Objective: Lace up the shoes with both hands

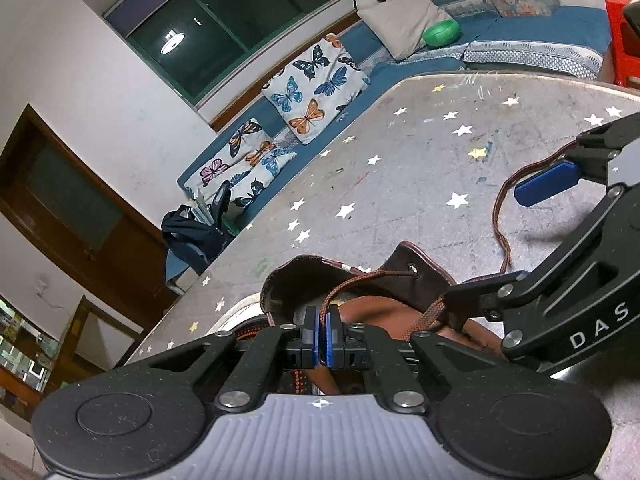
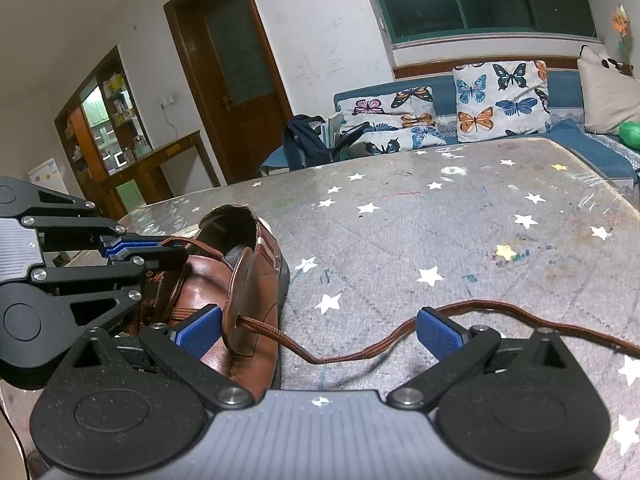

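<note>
The brown shoe (image 2: 244, 300) sits on the starred table (image 2: 460, 248) at lower left of the right wrist view, its long axis running away from the camera. The left gripper (image 1: 322, 334) is pinched narrow on one run of the lace (image 2: 360, 344) above the tongue. The right gripper (image 2: 318, 330) is spread wide and holds nothing: its left pad (image 2: 198, 330) touches the eyelet flap, and the free lace leaves the eyelet (image 1: 413, 269), sags between the two pads toward lower right, then passes behind the right pad. The right gripper is nearer that strand, so it is likely the one to close on it.
</note>
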`<state>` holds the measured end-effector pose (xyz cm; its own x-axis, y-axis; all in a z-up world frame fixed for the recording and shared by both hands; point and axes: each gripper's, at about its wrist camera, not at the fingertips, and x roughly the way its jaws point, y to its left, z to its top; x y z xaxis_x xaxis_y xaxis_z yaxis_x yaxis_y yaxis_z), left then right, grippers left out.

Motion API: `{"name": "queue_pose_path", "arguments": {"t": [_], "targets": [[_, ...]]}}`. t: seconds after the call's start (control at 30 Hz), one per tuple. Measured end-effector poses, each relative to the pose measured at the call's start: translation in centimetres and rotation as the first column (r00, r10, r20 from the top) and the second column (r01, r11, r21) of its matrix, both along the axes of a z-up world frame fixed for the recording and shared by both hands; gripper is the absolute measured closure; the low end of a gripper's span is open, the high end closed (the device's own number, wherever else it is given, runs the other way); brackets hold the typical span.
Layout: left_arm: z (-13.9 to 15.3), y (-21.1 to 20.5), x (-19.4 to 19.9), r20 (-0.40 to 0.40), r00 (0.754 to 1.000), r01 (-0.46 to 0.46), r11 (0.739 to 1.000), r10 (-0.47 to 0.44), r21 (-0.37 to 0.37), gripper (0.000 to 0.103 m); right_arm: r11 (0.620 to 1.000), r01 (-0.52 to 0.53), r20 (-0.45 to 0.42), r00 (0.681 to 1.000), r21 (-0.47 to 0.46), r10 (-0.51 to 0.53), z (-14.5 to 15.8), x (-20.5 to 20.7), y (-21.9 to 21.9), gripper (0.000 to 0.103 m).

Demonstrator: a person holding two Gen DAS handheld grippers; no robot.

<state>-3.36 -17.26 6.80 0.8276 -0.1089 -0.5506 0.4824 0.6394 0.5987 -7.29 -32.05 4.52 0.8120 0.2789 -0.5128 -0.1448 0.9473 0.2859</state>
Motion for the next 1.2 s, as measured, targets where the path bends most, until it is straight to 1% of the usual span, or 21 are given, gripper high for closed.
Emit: {"name": "queue_pose_path", "arguments": {"t": [0.17,0.3,0.43,0.53,0.67,0.77,0.83,0.93,1.0,1.03,1.07,1.1,1.13,1.17,1.2], "targets": [[0.3,0.3,0.0,-0.012,1.0,0.004,1.0,-0.004,-0.029,0.1,1.0,-0.002,0.001,1.0,0.001,0.002,0.0,0.0,-0.1,0.0],[0.2,0.4,-0.2,-0.006,0.999,0.033,0.999,-0.033,-0.013,0.1,1.0,-0.01,0.002,1.0,-0.004,0.01,0.0,0.1,0.1,0.0],[0.3,0.6,-0.5,-0.035,0.995,0.089,0.996,-0.09,-0.011,0.099,1.0,-0.018,0.001,1.0,-0.007,0.018,0.1,0.2,0.2,0.0],[0.2,0.5,-0.6,-0.03,0.994,0.103,0.995,-0.103,0.002,0.099,1.0,-0.027,0.001,1.0,-0.006,0.027,0.2,0.3,0.2,0.001],[0.3,0.7,-0.7,-0.028,0.992,0.12,0.993,-0.12,0.004,0.099,0.998,-0.07,0.002,0.998,-0.011,0.07,0.7,0.3,0.4,0.008],[0.4,1.1,-0.8,-0.027,0.991,0.128,0.992,-0.128,0.0,0.097,0.994,-0.11,0.02,0.994,-0.012,0.111,1.5,0.1,0.5,0.01],[0.3,1.1,-0.8,-0.025,0.99,0.138,0.99,-0.138,0.005,0.096,0.992,-0.126,0.035,0.991,-0.029,0.127,2.1,0.1,0.4,0.011],[0.2,1.1,-1.0,-0.031,0.986,0.165,0.986,-0.164,0.01,0.096,0.982,-0.172,0.039,0.984,-0.075,0.176,2.4,0.4,0.6,0.021],[0.1,1.1,-1.1,-0.048,0.982,0.184,0.983,-0.183,0.006,0.096,0.972,-0.212,0.024,0.976,-0.104,0.216,2.3,0.9,0.8,0.031],[0.0,1.1,-1.0,-0.061,0.98,0.187,0.982,-0.187,0.003,0.096,0.966,-0.23,0.021,0.972,-0.119,0.234,2.2,1.1,0.9,0.035],[-0.2,1.0,-1.0,-0.066,0.98,0.188,0.982,-0.187,0.006,0.096,0.959,-0.247,0.02,0.967,-0.137,0.252,2.2,1.3,1.1,0.042],[-0.5,1.0,-0.9,-0.066,0.981,0.186,0.982,-0.185,0.013,0.096,0.952,-0.265,0.02,0.962,-0.154,0.271,2.2,1.5,1.3,0.048],[-0.6,1.1,-0.8,-0.066,0.981,0.185,0.983,-0.183,0.014,0.096,0.943,-0.284,0.021,0.956,-0.172,0.292,2.2,1.7,1.5,0.05],[-0.7,1.2,-0.7,-0.068,0.981,0.183,0.983,-0.182,0.008,0.096,0.931,-0.308,0.02,0.948,-0.194,0.317,2.2,1.9,1.8,0.055],[-0.6,1.3,-0.7,-0.07,0.981,0.18,0.984,-0.18,-0.001,0.096,0.918,-0.332,0.018,0.939,-0.218,0.344,2.2,2.0,2.1,0.059]]}}
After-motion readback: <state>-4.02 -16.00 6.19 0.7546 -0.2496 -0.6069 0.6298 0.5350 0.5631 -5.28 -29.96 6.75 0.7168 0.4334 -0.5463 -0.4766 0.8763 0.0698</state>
